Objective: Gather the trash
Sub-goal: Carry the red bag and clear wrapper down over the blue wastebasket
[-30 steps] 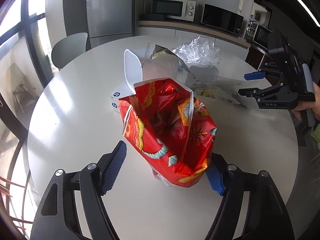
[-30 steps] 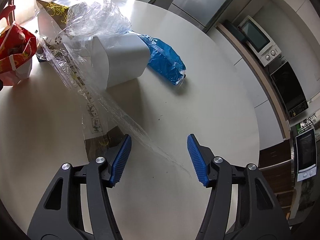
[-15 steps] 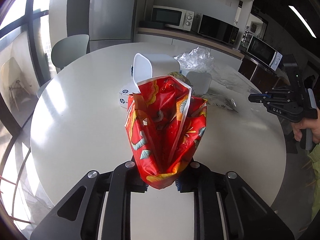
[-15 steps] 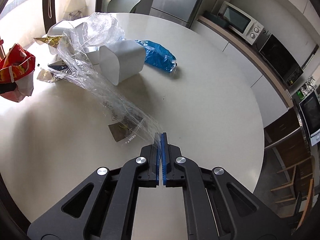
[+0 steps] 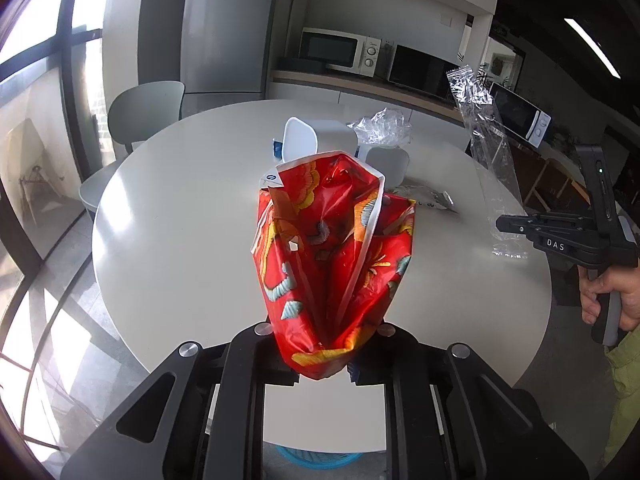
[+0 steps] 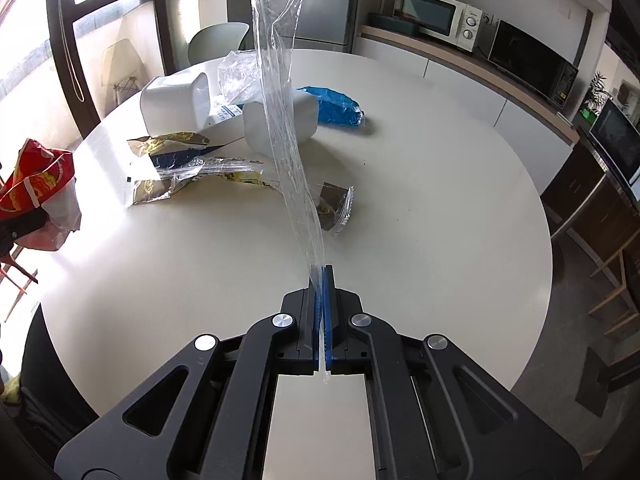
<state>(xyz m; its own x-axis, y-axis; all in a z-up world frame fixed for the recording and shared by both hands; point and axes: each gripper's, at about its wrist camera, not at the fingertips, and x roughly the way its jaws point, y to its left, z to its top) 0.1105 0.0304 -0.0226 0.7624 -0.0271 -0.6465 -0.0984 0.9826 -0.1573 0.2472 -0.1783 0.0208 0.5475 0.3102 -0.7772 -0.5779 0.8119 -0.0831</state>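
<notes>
From the left wrist, the left tool (image 5: pixel 325 362) has its jaws drawn in narrow and still closing, pinched on the bottom of a red patterned bag (image 5: pixel 328 260) that stands up from them with its mouth gaping toward the round white bench (image 5: pixel 180 220). Behind the bag sit two white tubs (image 5: pixel 316 140), a crumpled clear wrapper (image 5: pixel 382 126) and a flattened foil packet (image 5: pixel 428 196). At the right edge a hand (image 5: pixel 612 296) grips the right tool (image 5: pixel 502 226), which is seen side-on with a long strip of clear film (image 5: pixel 484 136) rising from its tip. A grey chair (image 5: pixel 144 112) stands beyond the bench

From the right wrist, the right tool (image 6: pixel 322 280) is fully closed, its blue pads (image 6: pixel 328 304) clamped on the lower end of the clear film (image 6: pixel 284 92), which stretches up and away above the bench (image 6: pixel 440 208). Lying on the bench are two white tubs (image 6: pixel 176 102), a blue packet (image 6: pixel 332 106), gold-and-dark foil wrappers (image 6: pixel 180 160) and a small torn wrapper (image 6: pixel 336 204). The red bag (image 6: pixel 36 180) shows at the far left edge, held clear of the bench
</notes>
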